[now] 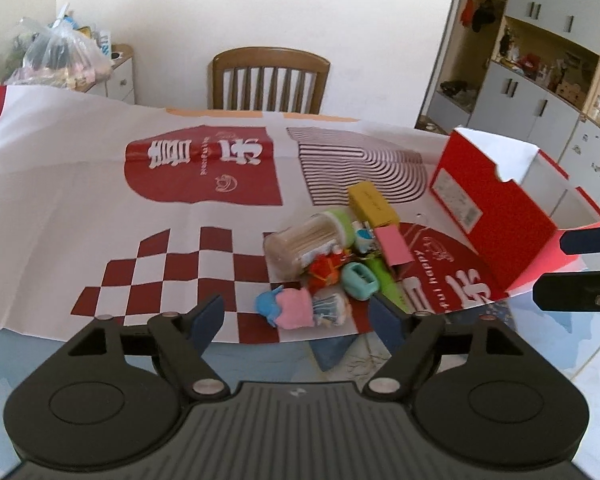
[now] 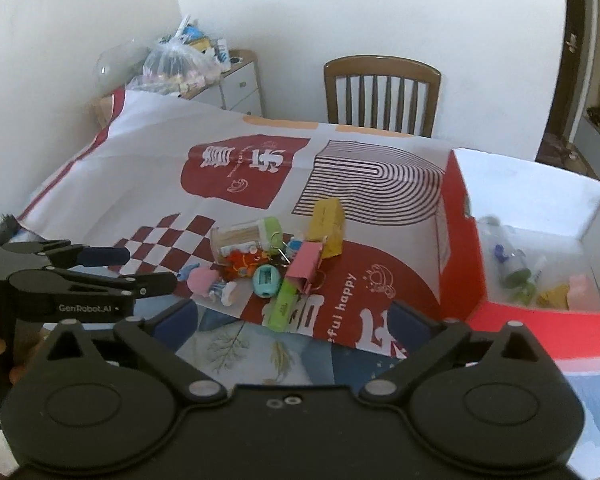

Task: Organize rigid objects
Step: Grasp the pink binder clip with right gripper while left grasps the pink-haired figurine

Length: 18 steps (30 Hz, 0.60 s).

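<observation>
Both claws stand apart and empty: left gripper [image 1: 296, 320] hovers near the pile of small toys [image 1: 332, 256], right gripper [image 2: 296, 320] beside it. That pile lies on a red-and-white printed sheet [image 1: 100, 208], left of a red box [image 2: 456, 240] holding more items. Behind: wooden chair [image 1: 270, 80], white wall [image 1: 260, 4], grey cabinets [image 1: 540, 80].

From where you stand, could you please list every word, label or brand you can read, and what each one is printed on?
"GenRobot.AI": on the side of the left tool, seen from the right wrist.
"ful happy": on the red patch of the printed paper sheet; its start is covered.
Large white Chinese characters on the sheet's red patches: I cannot read them reliably.
White label on the red box: too small and blurred.
Print on the yellow box: too blurred.
</observation>
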### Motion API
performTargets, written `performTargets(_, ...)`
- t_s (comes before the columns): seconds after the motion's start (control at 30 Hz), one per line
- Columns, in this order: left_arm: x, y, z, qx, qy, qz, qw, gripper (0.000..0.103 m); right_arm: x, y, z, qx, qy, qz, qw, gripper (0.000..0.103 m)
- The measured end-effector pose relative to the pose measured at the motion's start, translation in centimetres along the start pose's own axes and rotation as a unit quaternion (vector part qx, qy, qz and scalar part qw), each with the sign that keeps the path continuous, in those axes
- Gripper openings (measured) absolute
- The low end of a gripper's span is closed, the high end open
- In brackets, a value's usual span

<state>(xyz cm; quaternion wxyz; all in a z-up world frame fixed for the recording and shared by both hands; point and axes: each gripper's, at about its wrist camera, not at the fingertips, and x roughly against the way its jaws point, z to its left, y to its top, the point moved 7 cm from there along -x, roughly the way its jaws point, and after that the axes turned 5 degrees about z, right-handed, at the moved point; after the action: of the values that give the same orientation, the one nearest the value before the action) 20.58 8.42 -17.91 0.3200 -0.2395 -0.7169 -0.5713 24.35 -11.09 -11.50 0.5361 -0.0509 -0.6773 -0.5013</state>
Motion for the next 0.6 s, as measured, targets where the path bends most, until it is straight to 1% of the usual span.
performTargets(0.1, -1.1, -0.3, 0.2, 0.005, -0.002, 0.000, 1.0000, 0.079, -1.3, 0.6, 0.0, -0.001, -0.007, 0.005, 1.000, 0.102)
performTargets(0.3, -2.9, -0.9, -0.2, -0.004, 0.003, -0.003, 1.0000, 0.079, -4.3, 1.5, -0.6, 0.003, -0.025, 0.018, 1.000, 0.102)
performTargets(0.4, -3.8, -1.1, -0.5, -0.009, 0.006, 0.002, 0.9999, 0.079, -6.0, 1.5, -0.9, 0.013, -0.037, 0.030, 0.999, 0.102)
performTargets(0.6, -5.5, -1.3, -1.0, -0.017, 0.004, 0.012, 0.9998, 0.079, -8.5, 1.8, -1.2, 0.013, -0.043, 0.047, 0.998, 0.102)
